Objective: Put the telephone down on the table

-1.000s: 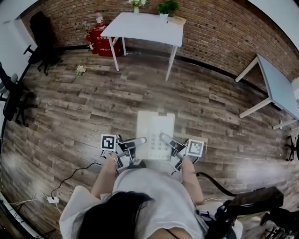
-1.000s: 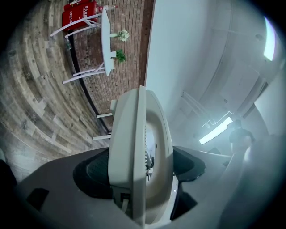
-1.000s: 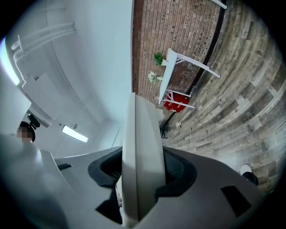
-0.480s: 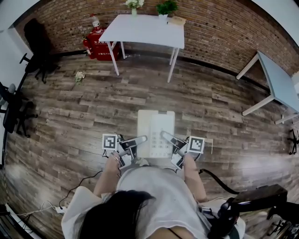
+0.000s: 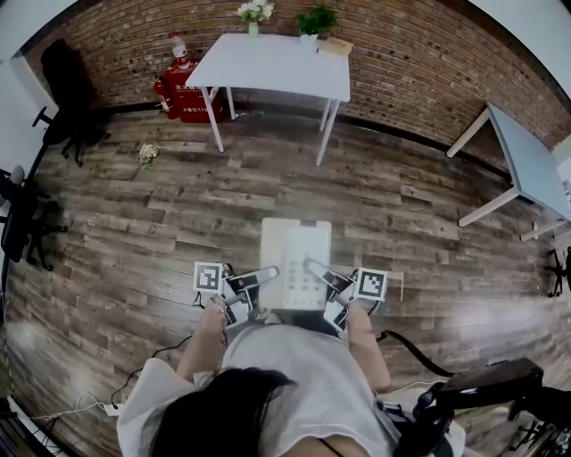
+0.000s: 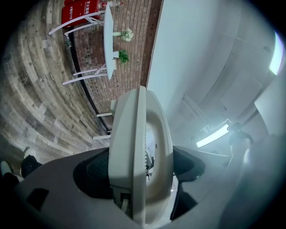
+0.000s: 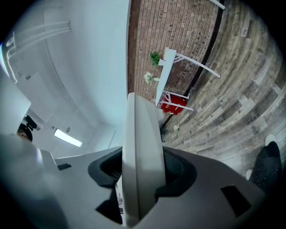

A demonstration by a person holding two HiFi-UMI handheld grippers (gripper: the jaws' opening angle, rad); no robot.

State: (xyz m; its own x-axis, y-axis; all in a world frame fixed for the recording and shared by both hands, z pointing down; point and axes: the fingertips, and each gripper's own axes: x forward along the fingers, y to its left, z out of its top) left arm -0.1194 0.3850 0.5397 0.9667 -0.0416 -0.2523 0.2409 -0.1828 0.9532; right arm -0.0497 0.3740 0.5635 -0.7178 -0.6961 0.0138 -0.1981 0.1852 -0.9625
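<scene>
Your left hand-held gripper (image 5: 264, 275) and right hand-held gripper (image 5: 316, 270) each clamp one side of the telephone (image 5: 297, 250) above the floor (image 5: 134, 232)

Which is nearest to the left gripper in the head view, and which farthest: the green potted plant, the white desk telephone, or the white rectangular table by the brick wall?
1. White desk telephone: clamped in the left gripper, at its right side.
2. White rectangular table: far ahead, across the room.
3. Green potted plant: on that table's back edge, farther still.
</scene>
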